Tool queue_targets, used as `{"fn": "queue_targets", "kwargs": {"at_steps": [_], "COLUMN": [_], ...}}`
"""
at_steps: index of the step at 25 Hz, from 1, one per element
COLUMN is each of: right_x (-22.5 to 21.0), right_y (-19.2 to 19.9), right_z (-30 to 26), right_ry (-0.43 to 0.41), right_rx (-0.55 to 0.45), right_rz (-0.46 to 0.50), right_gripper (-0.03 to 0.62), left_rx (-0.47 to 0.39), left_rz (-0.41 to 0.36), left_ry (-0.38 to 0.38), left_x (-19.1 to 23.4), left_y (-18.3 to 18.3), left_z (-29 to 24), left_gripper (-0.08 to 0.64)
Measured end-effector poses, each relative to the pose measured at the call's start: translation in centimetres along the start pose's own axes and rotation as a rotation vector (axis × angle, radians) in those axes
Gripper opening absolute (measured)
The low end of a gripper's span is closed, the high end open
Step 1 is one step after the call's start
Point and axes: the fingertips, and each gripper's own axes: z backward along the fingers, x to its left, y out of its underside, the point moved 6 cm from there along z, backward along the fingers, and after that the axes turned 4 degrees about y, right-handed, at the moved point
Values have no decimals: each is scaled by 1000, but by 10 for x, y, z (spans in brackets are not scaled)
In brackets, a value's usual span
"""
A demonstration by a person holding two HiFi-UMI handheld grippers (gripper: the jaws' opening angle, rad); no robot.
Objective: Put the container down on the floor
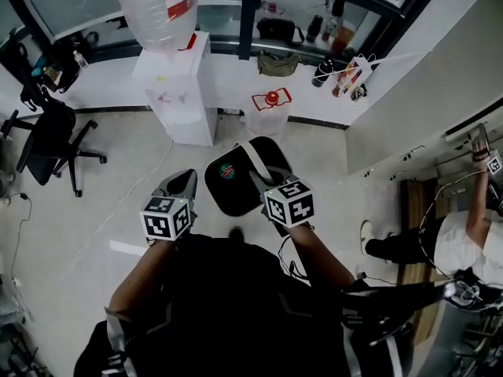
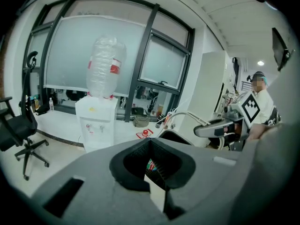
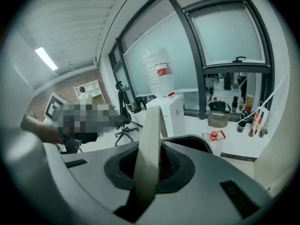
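Observation:
A round black container (image 1: pixel 229 188) with a red and green logo hangs low in front of me by its white strap handle (image 1: pixel 260 152). My right gripper (image 1: pixel 264 184) is shut on that strap (image 3: pixel 146 165), which runs up between its jaws, with the container's dark rim (image 3: pixel 193 143) just beyond. My left gripper (image 1: pixel 187 181) is beside the container's left edge, a little apart, shut and holding nothing. In the left gripper view, the logo (image 2: pixel 150 166) shows through the hollow between the jaws, and the right gripper (image 2: pixel 212 127) is off to the right.
A white water dispenser (image 1: pixel 185 93) with a clear bottle (image 1: pixel 157 6) stands ahead by the window ledge. A black office chair (image 1: pixel 52 143) is at the left. A red-capped item (image 1: pixel 271 100) sits past the container. Another person (image 1: pixel 464 246) works at the right. A cable (image 1: pixel 118 203) lies on the floor.

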Motion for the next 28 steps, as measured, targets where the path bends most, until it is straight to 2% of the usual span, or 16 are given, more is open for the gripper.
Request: {"fn": "queue_targets", "kwargs": {"at_steps": [4, 8, 17, 28], "right_x": [-9, -21, -33, -61], "right_y": [-7, -15, -43, -72], "right_z": [-13, -32, -80, -155], "right_ry": [-11, -1, 28, 52], "right_rx": [6, 11, 34, 74], "right_rz": [15, 3, 9, 10], "right_gripper": [37, 37, 37, 37], "left_rx": [-5, 3, 0, 54], "left_rz": [39, 27, 24, 22], "left_ry": [1, -3, 41, 60], "left_x": [8, 23, 70, 136], "left_y": [-4, -9, -36, -63], "left_z": [-5, -22, -66, -117], "left_gripper": [5, 5, 5, 5]}}
